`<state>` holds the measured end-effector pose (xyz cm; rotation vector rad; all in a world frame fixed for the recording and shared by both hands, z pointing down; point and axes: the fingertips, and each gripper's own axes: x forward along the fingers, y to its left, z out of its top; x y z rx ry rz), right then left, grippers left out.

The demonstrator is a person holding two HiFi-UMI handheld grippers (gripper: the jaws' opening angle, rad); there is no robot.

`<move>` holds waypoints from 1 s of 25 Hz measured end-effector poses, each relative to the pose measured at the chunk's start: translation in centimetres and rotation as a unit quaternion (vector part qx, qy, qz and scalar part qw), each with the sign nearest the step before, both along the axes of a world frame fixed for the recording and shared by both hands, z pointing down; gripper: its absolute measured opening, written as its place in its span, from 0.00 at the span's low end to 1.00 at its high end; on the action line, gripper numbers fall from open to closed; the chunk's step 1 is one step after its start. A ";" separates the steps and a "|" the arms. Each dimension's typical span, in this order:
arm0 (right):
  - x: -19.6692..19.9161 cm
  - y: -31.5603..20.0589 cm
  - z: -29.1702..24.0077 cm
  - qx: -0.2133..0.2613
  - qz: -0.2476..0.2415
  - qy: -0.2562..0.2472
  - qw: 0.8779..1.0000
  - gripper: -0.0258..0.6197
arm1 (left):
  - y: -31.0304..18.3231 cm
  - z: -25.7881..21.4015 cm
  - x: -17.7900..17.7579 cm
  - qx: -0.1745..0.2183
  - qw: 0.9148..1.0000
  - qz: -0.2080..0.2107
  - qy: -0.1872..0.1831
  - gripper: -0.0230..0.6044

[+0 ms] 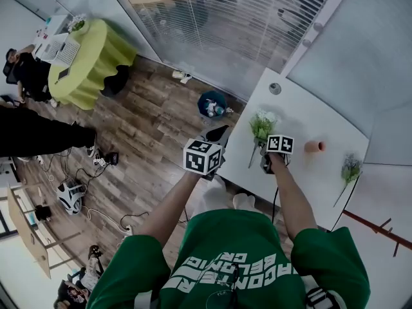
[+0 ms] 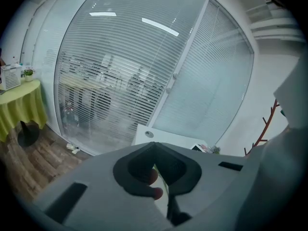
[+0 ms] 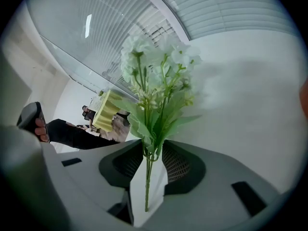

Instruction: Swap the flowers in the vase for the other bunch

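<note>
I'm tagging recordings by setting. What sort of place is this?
Probably an office or meeting area. A glass partition wall with slatted blinds runs along the wood-look floor, a plain white table stands by it, and people sit at a round table with a yellow-green cloth.

Flower bunches: two are showing, a white bunch [image 1: 262, 126] and a thin green bunch [image 1: 351, 168].
Vases: one orange vase [image 1: 315, 147] is sitting between them.
Grippers: two are showing, the left gripper [image 2: 154, 146] and the right gripper [image 3: 153, 147].
Marker cubes: two are riding on the grippers, a left cube [image 1: 203, 156] and a right cube [image 1: 280, 144].
Tables: two are standing in the room, a white table [image 1: 302, 108] and a round table [image 1: 96, 50] draped in yellow-green.
Bins: one blue bin [image 1: 212, 103] is standing on the wood floor [image 1: 148, 127].
</note>
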<state>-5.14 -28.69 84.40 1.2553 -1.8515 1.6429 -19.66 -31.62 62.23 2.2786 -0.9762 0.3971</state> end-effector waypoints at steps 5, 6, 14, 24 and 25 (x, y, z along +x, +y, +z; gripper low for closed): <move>0.6 0.6 -0.3 -0.001 0.025 0.002 1.000 0.31 | -1.4 -0.5 0.2 0.008 1.000 0.021 0.005 0.04; 0.9 0.7 -0.6 0.001 0.033 0.000 0.999 0.32 | -1.5 -0.6 0.4 0.009 1.000 0.027 0.007 0.04; 3.7 1.9 -4.7 0.046 0.095 0.017 0.994 0.33 | -2.2 -1.7 2.1 0.021 0.996 0.081 0.025 0.04; 8.2 5.0 -13.8 0.185 0.133 0.116 0.967 0.32 | -1.6 -2.5 6.5 0.023 0.985 0.158 0.059 0.04; 8.4 5.3 -15.0 0.200 0.134 0.123 0.963 0.30 | -1.4 -2.6 7.0 0.023 0.984 0.163 0.062 0.04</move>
